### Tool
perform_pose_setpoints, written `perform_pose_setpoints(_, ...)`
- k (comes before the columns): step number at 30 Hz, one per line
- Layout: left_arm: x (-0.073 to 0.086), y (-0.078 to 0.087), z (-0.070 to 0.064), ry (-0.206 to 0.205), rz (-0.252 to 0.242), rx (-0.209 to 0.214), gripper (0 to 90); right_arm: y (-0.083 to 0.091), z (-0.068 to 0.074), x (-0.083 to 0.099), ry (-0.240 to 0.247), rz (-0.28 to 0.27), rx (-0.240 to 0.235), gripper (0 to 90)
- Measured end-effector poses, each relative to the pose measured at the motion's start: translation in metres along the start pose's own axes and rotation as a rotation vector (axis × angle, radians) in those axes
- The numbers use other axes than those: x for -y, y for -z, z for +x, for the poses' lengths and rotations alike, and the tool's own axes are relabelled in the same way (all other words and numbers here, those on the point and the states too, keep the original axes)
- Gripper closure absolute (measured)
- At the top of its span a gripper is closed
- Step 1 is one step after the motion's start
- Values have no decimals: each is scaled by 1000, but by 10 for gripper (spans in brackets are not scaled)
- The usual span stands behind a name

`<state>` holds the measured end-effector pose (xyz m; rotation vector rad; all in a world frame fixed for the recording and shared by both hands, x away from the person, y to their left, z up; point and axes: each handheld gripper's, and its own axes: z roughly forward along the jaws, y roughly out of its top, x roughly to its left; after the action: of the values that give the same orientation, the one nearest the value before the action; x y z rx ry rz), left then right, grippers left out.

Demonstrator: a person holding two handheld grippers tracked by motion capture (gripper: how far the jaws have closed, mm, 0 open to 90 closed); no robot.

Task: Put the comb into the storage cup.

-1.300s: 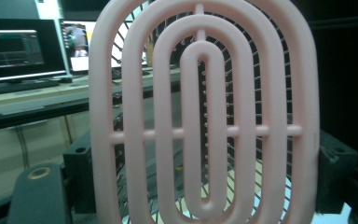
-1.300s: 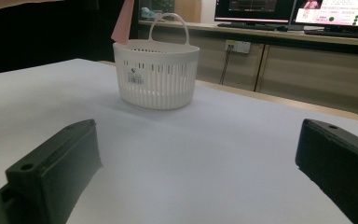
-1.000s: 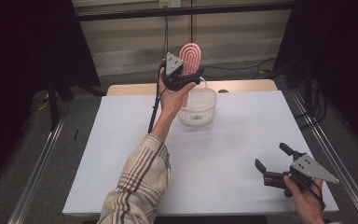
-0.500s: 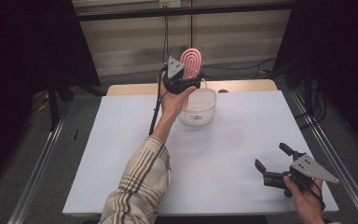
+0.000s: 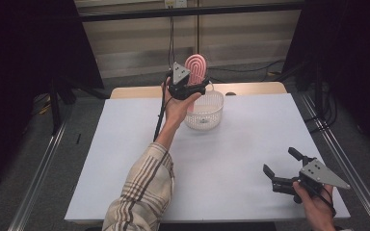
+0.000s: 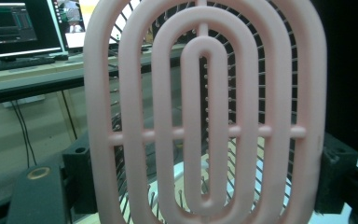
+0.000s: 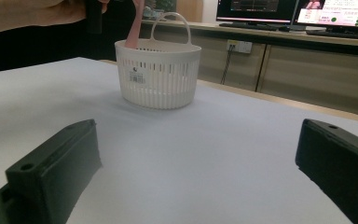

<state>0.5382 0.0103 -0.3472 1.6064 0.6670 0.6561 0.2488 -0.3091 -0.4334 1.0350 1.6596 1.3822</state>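
My left gripper [image 5: 189,88] is raised above the white slatted basket [image 5: 205,111] at the far side of the table, shut on a pink oval hairbrush [image 5: 196,66] held upright. The brush's lower end reaches down inside the basket rim. In the left gripper view the brush head [image 6: 200,116] stands close up, with a black jaw on either side and its metal bristles pointing away. My right gripper [image 5: 282,168] rests open near the table's front right corner, with nothing between its jaws. From there the basket [image 7: 158,74] and the pink handle [image 7: 134,31] are ahead.
A white sheet covers the table [image 5: 231,159], with a wooden strip along the far edge. Monitors [image 7: 307,11] sit on a bench beyond it. Metal rails run along both sides of the table, and a cable trails down from the left gripper.
The left gripper has come down a little with the brush, sinking its lower end further toward the basket. The right gripper has stayed put.
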Motion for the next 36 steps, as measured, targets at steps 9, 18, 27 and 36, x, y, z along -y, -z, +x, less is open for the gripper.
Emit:
perform_pose_setpoints(9, 10, 2, 1, -4, 32, 8, 191, 0, 0, 0, 2, 4, 2, 0)
perform_pose_setpoints(18, 20, 5, 0, -5, 64, 9, 191, 0, 0, 0, 3, 3, 4, 0)
perform_pose_setpoints(27, 25, 5, 0, -5, 92, 6, 189, 0, 0, 0, 4, 8, 5, 0)
perform_pose_setpoints(36, 32, 3, 2, 12, 131, -2, 188, 0, 0, 0, 2, 7, 8, 0)
